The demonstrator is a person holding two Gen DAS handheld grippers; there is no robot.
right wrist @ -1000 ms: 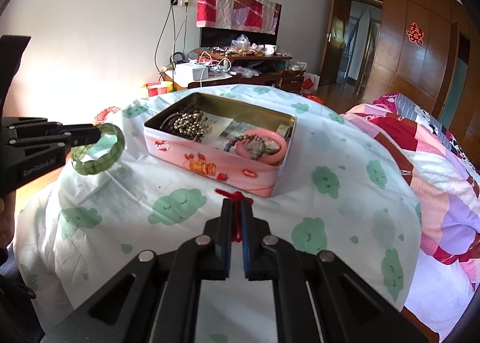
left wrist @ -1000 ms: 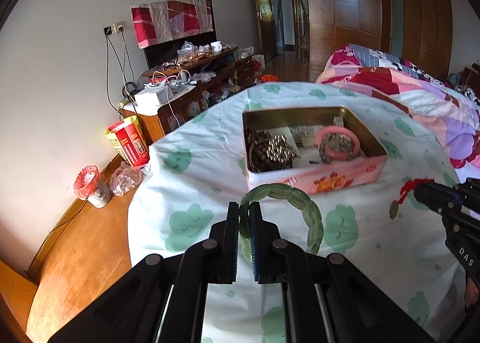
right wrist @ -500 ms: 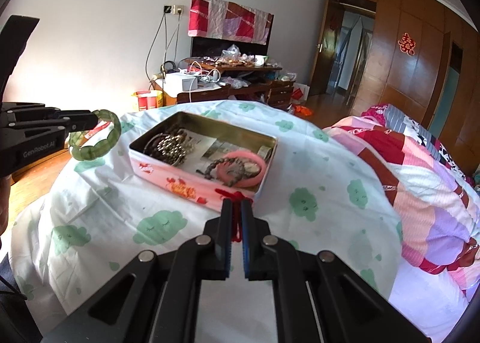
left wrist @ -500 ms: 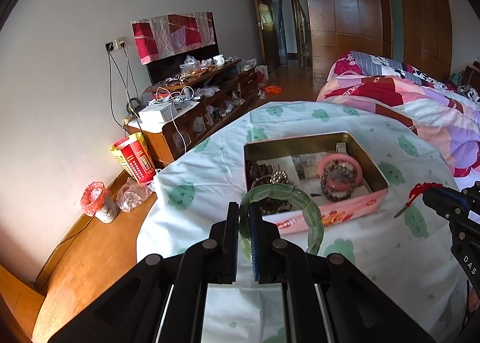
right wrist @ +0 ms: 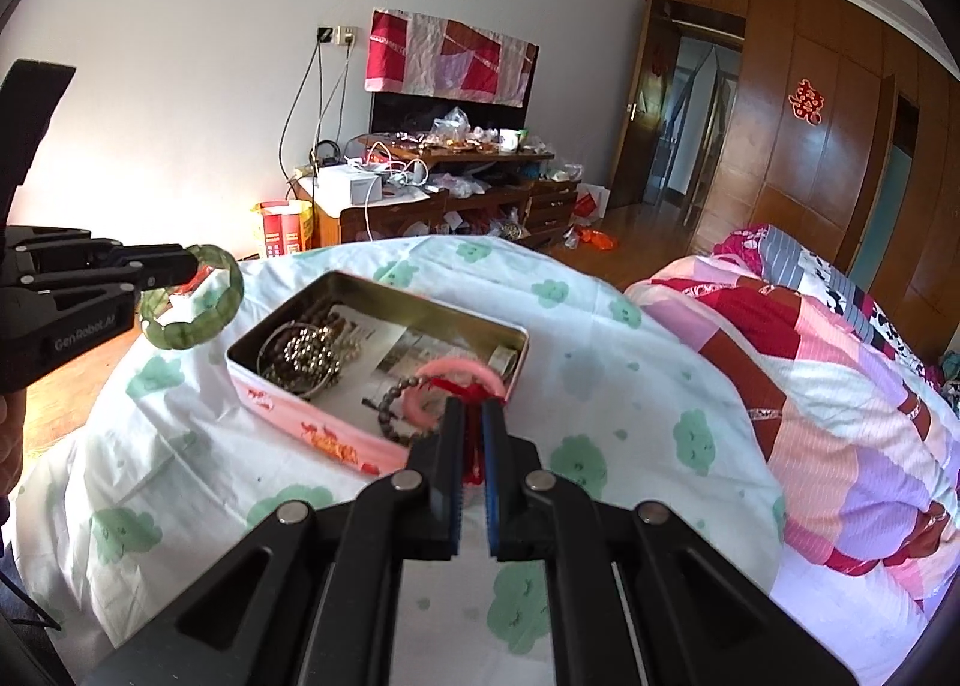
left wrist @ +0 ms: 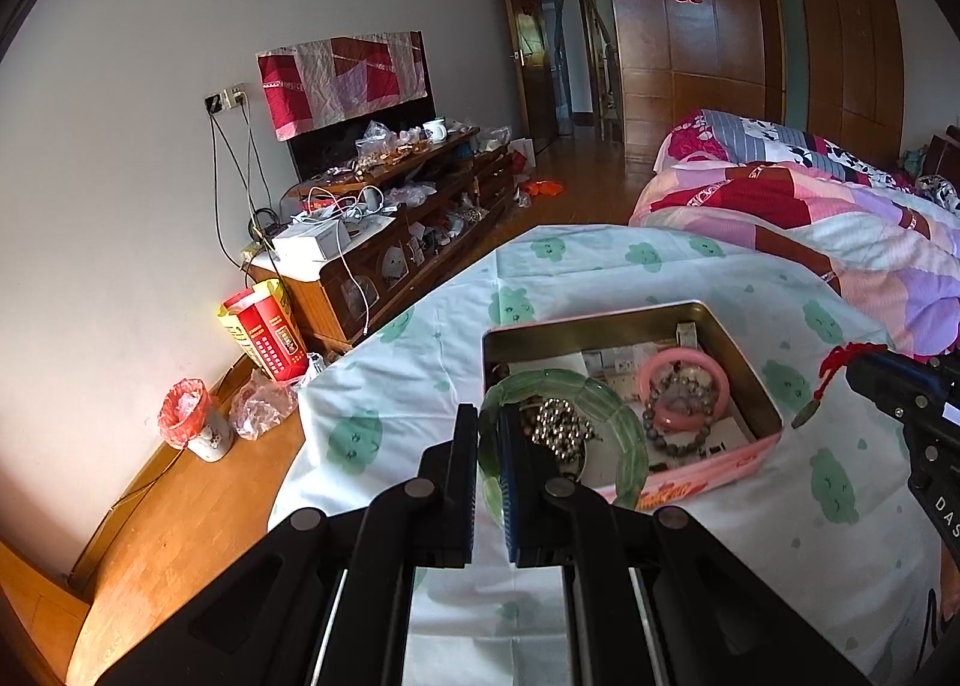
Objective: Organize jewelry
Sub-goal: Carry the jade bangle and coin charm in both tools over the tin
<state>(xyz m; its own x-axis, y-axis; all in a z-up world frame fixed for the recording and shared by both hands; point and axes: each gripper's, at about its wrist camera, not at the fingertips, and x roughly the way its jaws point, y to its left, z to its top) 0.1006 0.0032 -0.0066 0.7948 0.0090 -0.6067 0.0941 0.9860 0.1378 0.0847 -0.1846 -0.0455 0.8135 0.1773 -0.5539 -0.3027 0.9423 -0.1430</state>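
My left gripper [left wrist: 491, 422] is shut on a green jade bangle [left wrist: 630, 434], which hangs in the air in front of the pink tin [left wrist: 708, 467]; in the right wrist view the same bangle [right wrist: 204, 314] sits left of the tin [right wrist: 312, 422]. My right gripper [right wrist: 471, 416] is shut on a red cord charm [right wrist: 474, 389], seen in the left wrist view as a red knot with a small pendant [left wrist: 834, 365] dangling. Inside the tin lie a pink bangle [left wrist: 684, 386], a dark bead bracelet [right wrist: 396, 404] and a pile of metallic beads [right wrist: 306, 353].
The tin rests on a round table under a white cloth with green clouds [right wrist: 600, 386]. A quilted bed [right wrist: 840, 356] lies to the right. A cluttered wooden cabinet [left wrist: 384, 248], a red box [left wrist: 264, 332] and a small bin [left wrist: 192, 422] stand along the far wall.
Both grippers rose and moved toward the tin, each still holding its piece. The green bangle now overlaps the tin's near-left corner in the left wrist view; the red cord sits over the pink bangle.
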